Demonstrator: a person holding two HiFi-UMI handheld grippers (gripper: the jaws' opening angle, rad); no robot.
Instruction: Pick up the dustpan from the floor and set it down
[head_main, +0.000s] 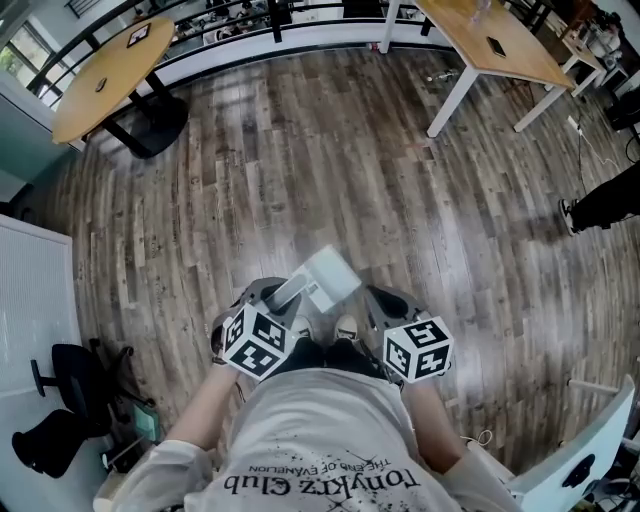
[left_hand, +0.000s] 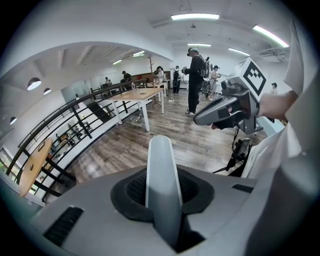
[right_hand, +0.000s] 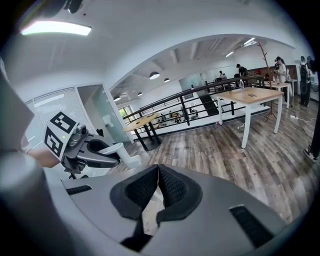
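The dustpan (head_main: 328, 274) is pale grey and hangs off the floor in front of my body in the head view. Its long handle (left_hand: 161, 185) runs up between the pads of my left gripper (left_hand: 162, 192), which is shut on it. In the head view the left gripper (head_main: 282, 298) sits just left of the pan. My right gripper (head_main: 385, 302) floats to the right of the pan, apart from it. Its pads (right_hand: 170, 185) meet at the tips with nothing between them, so the right gripper (right_hand: 157, 186) is shut. The right gripper view shows the dustpan (right_hand: 125, 159) at left.
Wooden plank floor lies below. A round table (head_main: 110, 75) stands far left and a rectangular table (head_main: 490, 45) far right, with a railing (head_main: 250, 25) behind. A black office chair (head_main: 60, 400) is near left, a white chair (head_main: 590, 460) near right. A person's foot (head_main: 600, 205) shows at the right.
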